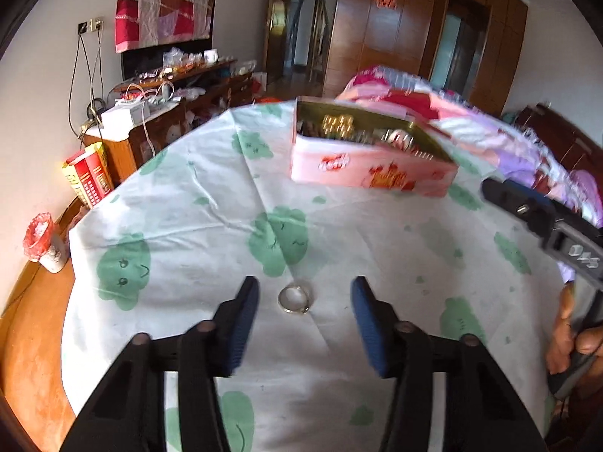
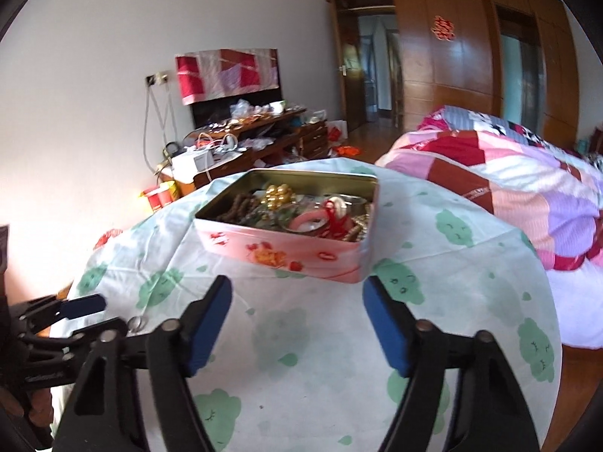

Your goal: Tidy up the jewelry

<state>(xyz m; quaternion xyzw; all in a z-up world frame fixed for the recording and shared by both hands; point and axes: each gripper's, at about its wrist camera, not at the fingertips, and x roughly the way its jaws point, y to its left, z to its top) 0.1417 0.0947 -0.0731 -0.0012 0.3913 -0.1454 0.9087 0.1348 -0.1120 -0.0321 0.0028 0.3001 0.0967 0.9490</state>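
Our left gripper (image 1: pixel 305 324) stands apart around a silver ring (image 1: pixel 294 298) lying on the tabletop (image 1: pixel 211 196), pads not touching it. Our right gripper (image 2: pixel 297 324) is also parted and holds nothing, aimed at the pink tin (image 2: pixel 286 252) just beyond. The tin already holds beads and bangles; we judge the ring still needs lifting in.

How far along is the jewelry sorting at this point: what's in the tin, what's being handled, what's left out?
Done: the pink tin already holds beads and bangles. In hand: nothing gripped; the left gripper is open, its fingers either side of the silver ring on the tablecloth, not touching it. Left: grasp the ring and place it in the tin. The right gripper is open and empty just short of the tin.
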